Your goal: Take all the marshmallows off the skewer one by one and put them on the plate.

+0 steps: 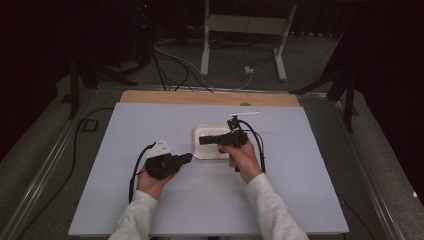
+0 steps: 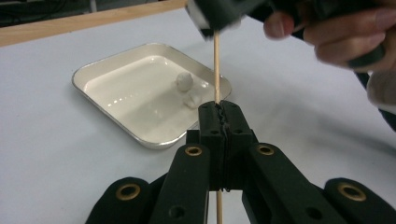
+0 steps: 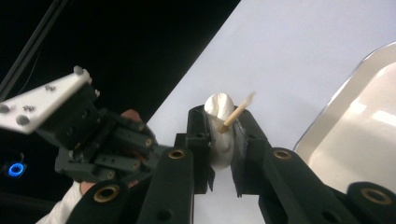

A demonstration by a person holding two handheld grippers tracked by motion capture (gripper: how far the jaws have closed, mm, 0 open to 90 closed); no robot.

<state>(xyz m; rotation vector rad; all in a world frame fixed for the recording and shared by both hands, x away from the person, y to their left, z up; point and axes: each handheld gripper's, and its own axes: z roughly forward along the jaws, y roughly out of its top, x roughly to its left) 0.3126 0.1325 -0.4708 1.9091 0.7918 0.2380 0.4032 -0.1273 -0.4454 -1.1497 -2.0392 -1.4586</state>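
A thin, pale wooden skewer (image 2: 216, 65) stands clamped in the clenched left claw (image 2: 221, 122), just beside the near corner of the white tray (image 2: 116, 63), its long axis running up toward the right claw (image 3: 223, 135). The right claw grasps a soft white marshmallow (image 3: 218, 140), with the skewer's blunt tip at the marshmallow's side. Bare pale worktop (image 1: 150, 120) lies open all round the tray, whose raised rim holds two more white lumps (image 2: 186, 88).
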